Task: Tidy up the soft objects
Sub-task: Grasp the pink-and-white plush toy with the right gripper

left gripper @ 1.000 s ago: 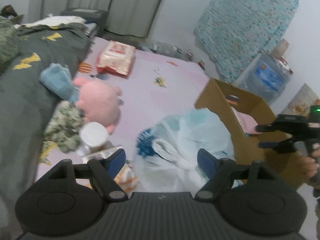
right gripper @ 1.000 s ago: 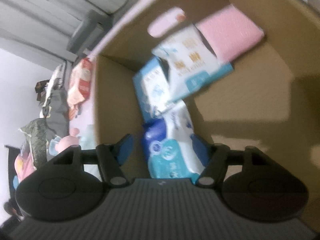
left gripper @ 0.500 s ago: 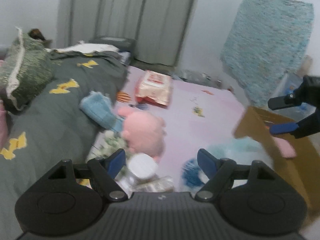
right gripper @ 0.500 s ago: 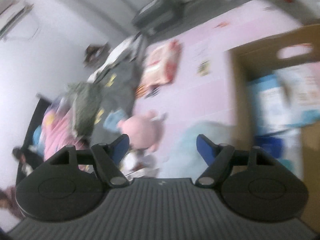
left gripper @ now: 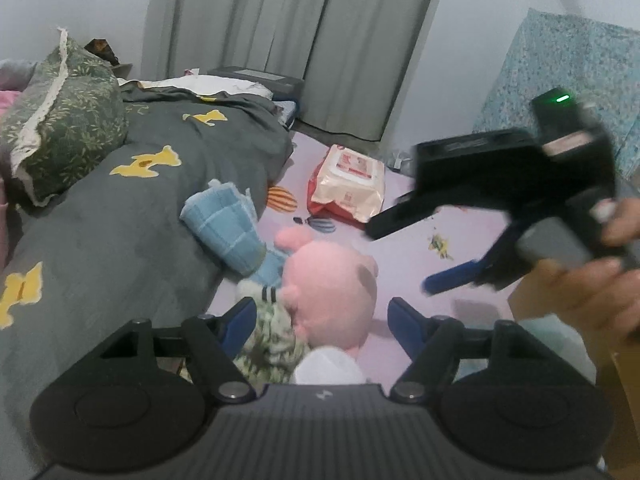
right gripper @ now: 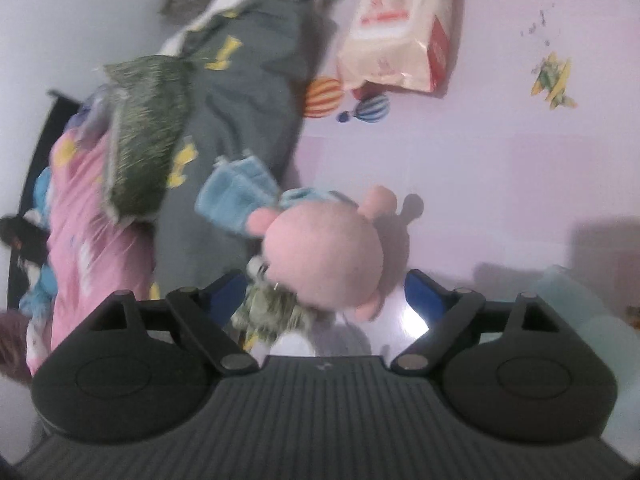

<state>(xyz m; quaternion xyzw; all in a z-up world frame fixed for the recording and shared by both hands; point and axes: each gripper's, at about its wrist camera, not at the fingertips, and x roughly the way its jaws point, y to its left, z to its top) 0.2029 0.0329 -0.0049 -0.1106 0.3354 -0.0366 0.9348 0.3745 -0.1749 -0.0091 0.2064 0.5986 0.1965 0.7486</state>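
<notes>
Landmark: the pink plush [left gripper: 332,284], lying on the pink sheet [left gripper: 460,232] at the edge of the grey quilt [left gripper: 120,232].
Pillow: green [left gripper: 60,120], far left of the plush, up on the quilt.
Blue cloth [left gripper: 228,228]: just left of the plush, touching it and leaning on the quilt edge.
Patterned cloth [left gripper: 272,336]: tucked against the plush's near-left side, partly under it.
Left tool [left gripper: 318,322]: just short of the plush, the plush straight ahead between the line of its fingers; jaws closing, pads not yet on anything.
Plush axis: in the left view it runs away from the tool, head end near, ears far.
White lid [left gripper: 328,364]: just under the plush's near end, low in the left tool's path; what it belongs to is hidden.
Right tool [right gripper: 326,294]: above the plush and looking down on it, round head between spread fingers; jaws opening, nothing pinched.
Nearer hand: I judge both close; the right looks better centred.
Wipes pack [left gripper: 348,184]: beyond the plush, well apart.
In the way: the blue cloth and patterned cloth crowd the plush's left side; a grip could drag them along.
Right hand [left gripper: 592,292]: far right of the plush in the left view, blurred.
</notes>
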